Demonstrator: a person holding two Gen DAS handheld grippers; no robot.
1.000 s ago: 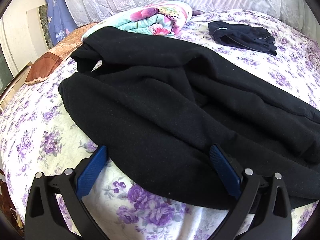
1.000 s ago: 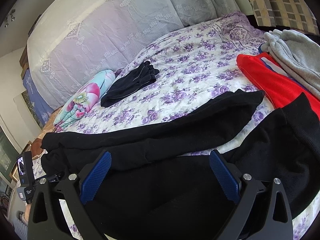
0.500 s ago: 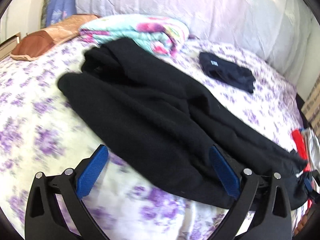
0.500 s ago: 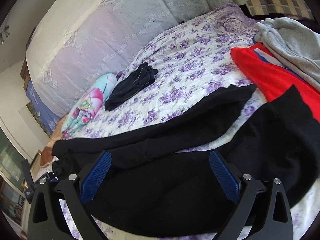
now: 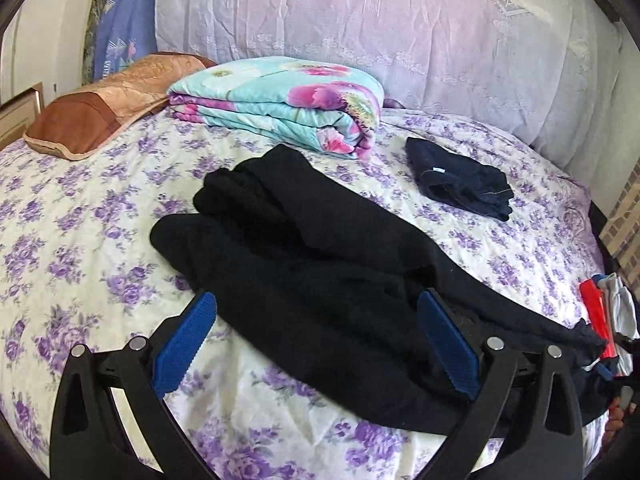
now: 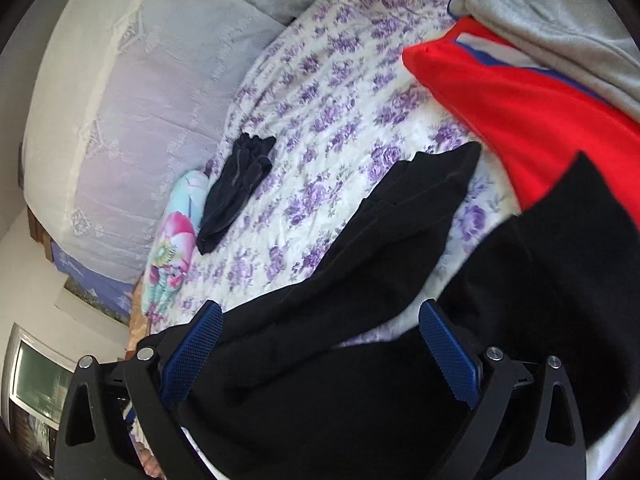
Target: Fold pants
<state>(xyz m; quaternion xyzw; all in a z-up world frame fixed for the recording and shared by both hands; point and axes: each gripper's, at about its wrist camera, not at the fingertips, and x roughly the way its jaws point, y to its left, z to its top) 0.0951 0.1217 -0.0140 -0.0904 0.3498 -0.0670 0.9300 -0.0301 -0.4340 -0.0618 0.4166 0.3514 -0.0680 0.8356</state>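
Black pants (image 5: 304, 256) lie spread across a floral bedsheet (image 5: 72, 248), both legs side by side with the ends at the left. My left gripper (image 5: 316, 312) is open and empty, hovering over the near edge of the pants. In the right wrist view the pants (image 6: 360, 352) fill the lower frame, one leg (image 6: 416, 204) stretching up toward the red cloth. My right gripper (image 6: 320, 324) is open, just above the pants, holding nothing.
A folded floral blanket (image 5: 280, 108) and a brown pillow (image 5: 104, 108) lie at the head. A small dark folded garment (image 5: 460, 180) sits beyond the pants. Red (image 6: 532, 112) and grey (image 6: 560, 16) clothes are piled at the right side.
The left gripper has pulled back and risen, so more of the bed and the whole pants show. The right gripper has tilted and moved closer to the pants.
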